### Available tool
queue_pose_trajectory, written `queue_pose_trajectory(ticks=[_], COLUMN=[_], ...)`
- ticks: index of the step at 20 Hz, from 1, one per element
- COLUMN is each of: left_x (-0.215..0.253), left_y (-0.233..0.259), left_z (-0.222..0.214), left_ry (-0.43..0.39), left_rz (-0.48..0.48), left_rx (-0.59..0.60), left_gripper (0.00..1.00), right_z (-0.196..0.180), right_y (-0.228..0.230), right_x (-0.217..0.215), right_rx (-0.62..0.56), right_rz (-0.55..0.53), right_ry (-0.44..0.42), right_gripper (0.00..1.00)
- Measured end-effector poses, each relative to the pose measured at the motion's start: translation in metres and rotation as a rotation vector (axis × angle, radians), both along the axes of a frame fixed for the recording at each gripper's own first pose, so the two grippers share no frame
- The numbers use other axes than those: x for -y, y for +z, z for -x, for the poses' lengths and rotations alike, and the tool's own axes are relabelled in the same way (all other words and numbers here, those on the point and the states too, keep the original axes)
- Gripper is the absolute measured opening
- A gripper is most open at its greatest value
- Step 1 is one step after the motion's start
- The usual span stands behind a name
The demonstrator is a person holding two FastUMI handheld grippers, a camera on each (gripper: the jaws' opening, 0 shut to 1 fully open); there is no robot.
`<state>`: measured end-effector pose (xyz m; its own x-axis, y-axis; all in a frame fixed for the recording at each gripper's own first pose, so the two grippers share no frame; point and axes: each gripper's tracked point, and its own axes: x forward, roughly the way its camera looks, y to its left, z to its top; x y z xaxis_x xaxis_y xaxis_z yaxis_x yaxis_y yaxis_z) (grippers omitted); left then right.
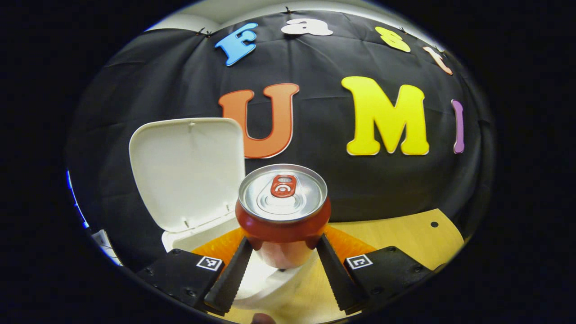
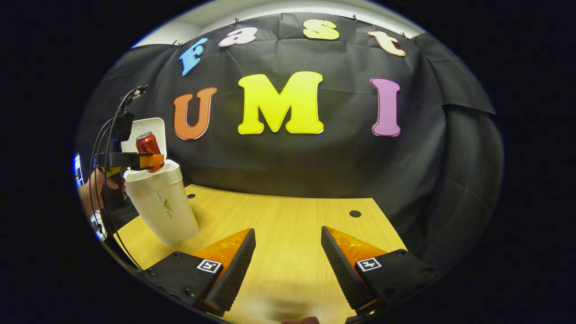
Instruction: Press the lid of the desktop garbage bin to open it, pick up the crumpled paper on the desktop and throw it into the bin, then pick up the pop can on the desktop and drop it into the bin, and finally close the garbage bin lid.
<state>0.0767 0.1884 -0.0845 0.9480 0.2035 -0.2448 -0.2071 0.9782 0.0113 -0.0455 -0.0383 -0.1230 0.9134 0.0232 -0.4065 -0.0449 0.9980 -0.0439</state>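
Two steps look done, the bin (image 2: 161,204) lid (image 1: 189,168) standing open and no crumpled paper on the desktop (image 2: 288,225), leaving drop and lid closing: the left gripper (image 1: 282,245) clamps the pop can (image 1: 282,211) above the bin's mouth, while the right gripper (image 2: 288,252) gapes wide, empty.
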Motion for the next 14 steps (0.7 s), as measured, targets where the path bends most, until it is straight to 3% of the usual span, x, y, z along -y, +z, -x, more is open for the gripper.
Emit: queue_pose_trajectory(ticks=[7, 8, 9, 14], left_x=[-0.042, -0.044, -0.047, -0.047], left_y=[-0.016, -0.023, -0.027, -0.028], left_z=[-0.008, -0.007, -0.006, -0.003], left_ry=[0.082, 0.084, 0.09, 0.105], left_rz=[-0.049, -0.044, -0.038, -0.015], left_rx=[-0.06, -0.08, -0.094, -0.093], left_gripper=[0.84, 0.91, 0.84, 0.89], right_z=[0.008, 0.008, 0.007, 0.006], right_y=[-0.005, -0.004, -0.003, 0.001], right_x=[-0.042, -0.044, -0.045, -0.038], right_rx=[-0.049, -0.047, -0.044, -0.043], right_rz=[0.019, 0.022, 0.023, 0.025], right_ry=[0.118, 0.12, 0.121, 0.112], right_gripper=[0.91, 0.93, 0.91, 0.91])
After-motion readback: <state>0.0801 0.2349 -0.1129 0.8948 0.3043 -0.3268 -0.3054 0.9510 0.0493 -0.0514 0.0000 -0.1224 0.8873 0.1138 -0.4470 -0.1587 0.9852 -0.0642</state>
